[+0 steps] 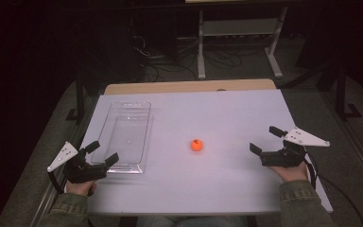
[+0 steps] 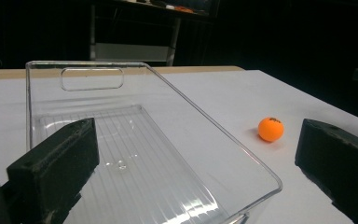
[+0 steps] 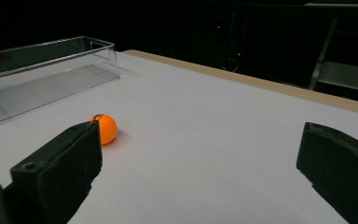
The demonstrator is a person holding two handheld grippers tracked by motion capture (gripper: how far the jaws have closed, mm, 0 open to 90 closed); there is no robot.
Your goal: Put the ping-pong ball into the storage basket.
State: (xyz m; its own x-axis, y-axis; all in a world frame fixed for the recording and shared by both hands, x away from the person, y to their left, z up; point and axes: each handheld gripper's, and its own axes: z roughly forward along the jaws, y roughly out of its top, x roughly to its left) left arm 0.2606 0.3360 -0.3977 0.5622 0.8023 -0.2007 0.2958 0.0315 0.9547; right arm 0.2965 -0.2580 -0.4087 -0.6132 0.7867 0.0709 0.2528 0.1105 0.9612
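Observation:
A small orange ball [image 1: 196,144] lies on the white table [image 1: 217,113], near its middle. It also shows in the left gripper view as the ball [image 2: 271,129] and in the right gripper view as the ball [image 3: 103,128]. A clear plastic bin [image 1: 125,137] stands empty at the left; its rim [image 2: 168,88] is close ahead of my left gripper. My left gripper [image 1: 100,153] hovers open at the bin's near end, nothing between its jaws. My right gripper [image 1: 266,140] is open at the table's right, well apart from the ball.
The table's wooden far edge [image 1: 189,86] borders a dark floor with cables and a white metal rack [image 1: 238,38]. Open tabletop lies between the ball and both grippers. The person's sleeves [image 1: 302,203] enter from the bottom.

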